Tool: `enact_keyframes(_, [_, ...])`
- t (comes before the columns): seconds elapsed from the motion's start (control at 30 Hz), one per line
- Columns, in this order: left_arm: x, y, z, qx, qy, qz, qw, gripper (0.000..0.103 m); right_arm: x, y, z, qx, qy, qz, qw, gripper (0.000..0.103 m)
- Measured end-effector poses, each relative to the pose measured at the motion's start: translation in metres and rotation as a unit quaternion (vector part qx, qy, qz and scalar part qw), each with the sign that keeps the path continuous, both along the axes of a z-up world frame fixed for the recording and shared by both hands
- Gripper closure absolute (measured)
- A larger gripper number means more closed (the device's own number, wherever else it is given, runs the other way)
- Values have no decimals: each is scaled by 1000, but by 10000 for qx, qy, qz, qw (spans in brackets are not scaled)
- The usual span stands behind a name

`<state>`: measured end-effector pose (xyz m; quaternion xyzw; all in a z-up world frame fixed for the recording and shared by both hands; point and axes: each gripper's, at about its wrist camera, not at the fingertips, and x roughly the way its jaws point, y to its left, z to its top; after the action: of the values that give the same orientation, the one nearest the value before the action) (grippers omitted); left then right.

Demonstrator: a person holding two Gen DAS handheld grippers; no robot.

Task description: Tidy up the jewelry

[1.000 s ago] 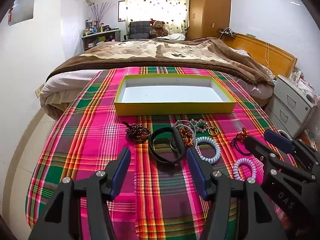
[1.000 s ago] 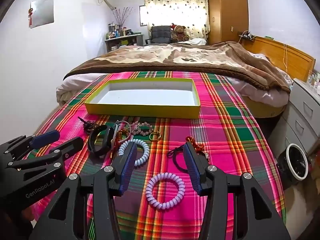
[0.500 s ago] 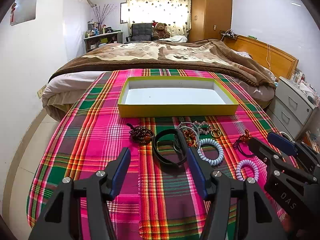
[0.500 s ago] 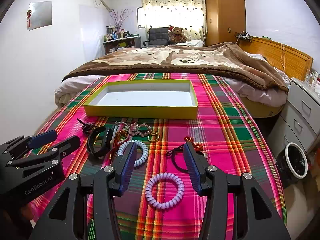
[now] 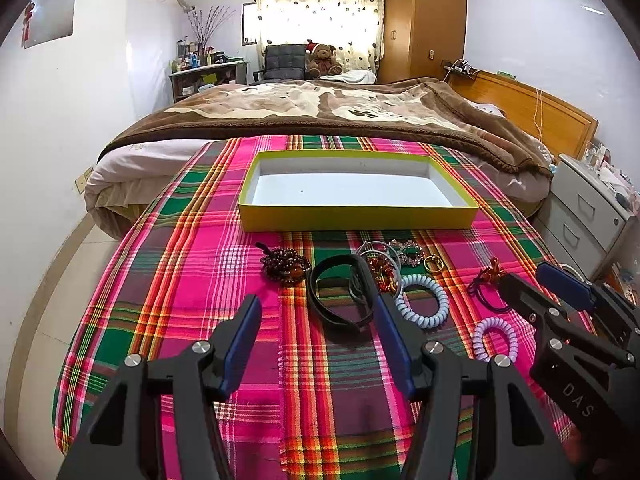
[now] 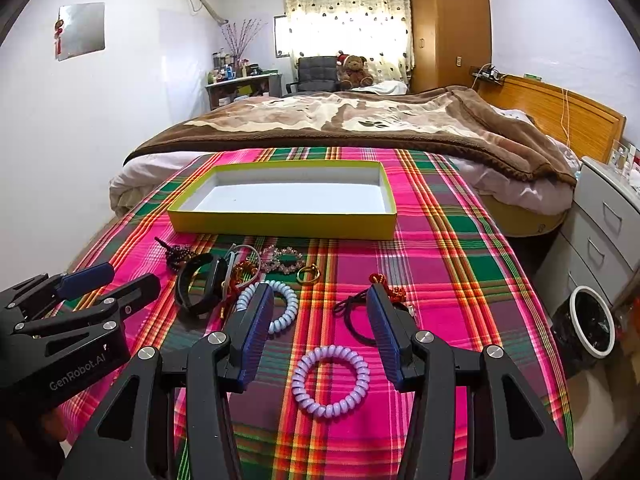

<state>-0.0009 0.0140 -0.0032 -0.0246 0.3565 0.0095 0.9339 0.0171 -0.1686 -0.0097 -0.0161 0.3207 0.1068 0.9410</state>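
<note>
Both claws hang spread wide and empty above the near edge of the pink-and-green plaid cloth (image 5: 192, 264): the left gripper (image 5: 316, 320) near the black stiff band bracelet (image 5: 340, 300), the right gripper (image 6: 320, 320) above the lilac coiled plastic bracelet (image 6: 331, 380).

The jewelry lies in a loose row across the middle of the cloth, all of it outside the shallow yellow-rimmed cardboard tray (image 5: 360, 218), which sits just beyond the row on the far side and holds nothing.

From left to right lie a dark red beaded strand (image 5: 285, 266) bunched in a heap, the black band, a tangle of thin silver bangles (image 5: 380, 252) and red-gold beads touching it, a pale blue coiled bracelet (image 5: 424, 300), a small gold ring (image 5: 432, 264) and a black cord with a red knot (image 6: 372, 300).

Everything looks light. The coils are probably springy and squash under a pinch, so a grip across one side of the loop should hold. The black band seems stiff; its rim stands up and offers an edge. The beads are likely to slump and trail, and the ring is small, hard and apt to slip.
</note>
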Motion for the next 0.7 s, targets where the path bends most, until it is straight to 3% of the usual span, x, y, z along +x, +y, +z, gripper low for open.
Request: enact_keyframes(0.7, [-1, -1, 2, 4, -19, 29, 10000, 43, -1, 1, 0, 21, -10, -6, 10000, 54])
